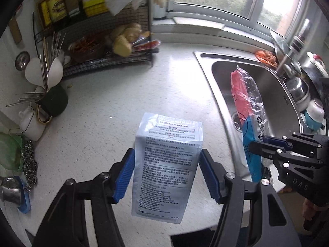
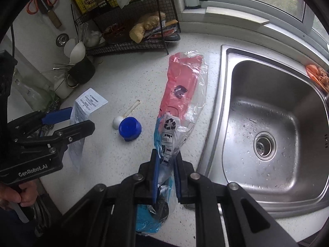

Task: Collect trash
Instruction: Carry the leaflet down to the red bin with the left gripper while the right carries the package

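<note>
My left gripper (image 1: 167,160) is shut on a silver foil sachet (image 1: 166,164) with printed text, held above the white counter (image 1: 107,107); it also shows in the right wrist view (image 2: 82,111). My right gripper (image 2: 166,162) is shut on the lower end of a long red and blue plastic wrapper (image 2: 181,94), which stands up over the counter beside the sink (image 2: 267,127). The wrapper also shows in the left wrist view (image 1: 244,107). A blue bottle cap (image 2: 130,128) and a small white scoop (image 2: 123,117) lie on the counter between the two grippers.
A black wire rack (image 2: 131,30) with ginger, packets and bottles stands at the back. A dark utensil cup (image 2: 81,72) with spoons and a small white jug sit at the left. Bowls and pots (image 1: 304,98) crowd the sink's far side.
</note>
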Available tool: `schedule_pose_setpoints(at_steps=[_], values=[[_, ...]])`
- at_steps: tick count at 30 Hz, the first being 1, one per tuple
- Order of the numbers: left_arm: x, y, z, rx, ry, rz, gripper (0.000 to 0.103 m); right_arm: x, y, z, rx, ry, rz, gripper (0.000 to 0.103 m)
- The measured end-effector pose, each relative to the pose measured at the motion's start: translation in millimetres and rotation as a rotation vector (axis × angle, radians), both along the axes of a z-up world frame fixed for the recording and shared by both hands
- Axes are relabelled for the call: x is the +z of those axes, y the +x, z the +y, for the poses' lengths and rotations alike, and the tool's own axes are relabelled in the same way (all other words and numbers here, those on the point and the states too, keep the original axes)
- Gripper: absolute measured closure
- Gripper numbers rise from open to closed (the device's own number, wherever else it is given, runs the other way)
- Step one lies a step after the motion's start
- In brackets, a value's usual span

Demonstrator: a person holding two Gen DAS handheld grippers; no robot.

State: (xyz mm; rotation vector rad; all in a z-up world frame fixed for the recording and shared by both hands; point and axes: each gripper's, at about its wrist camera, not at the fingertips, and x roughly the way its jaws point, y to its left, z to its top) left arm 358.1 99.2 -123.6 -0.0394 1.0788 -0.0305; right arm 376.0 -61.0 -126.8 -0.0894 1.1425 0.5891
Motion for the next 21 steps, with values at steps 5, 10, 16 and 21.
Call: schedule_pose_setpoints(at_steps=[5, 10, 16, 21], values=[[16, -32, -44, -0.058, 0.018, -0.033, 0.042, 13, -35, -39, -0.043, 0.034, -0.040, 0.091], [24, -72, -82, -0.108, 0.032, -0.060, 0.042, 20, -77, -77, -0.086, 0.058, -0.058, 0.091], [20, -129, -137, -0.190, 0.053, -0.060, 0.042, 20, -141, -133, -0.128, 0.061, -0.070, 0.091], [0, -160, -175, -0.244, 0.038, -0.012, 0.042, 8, -181, -170, -0.169, 0.065, -0.051, 0.091]])
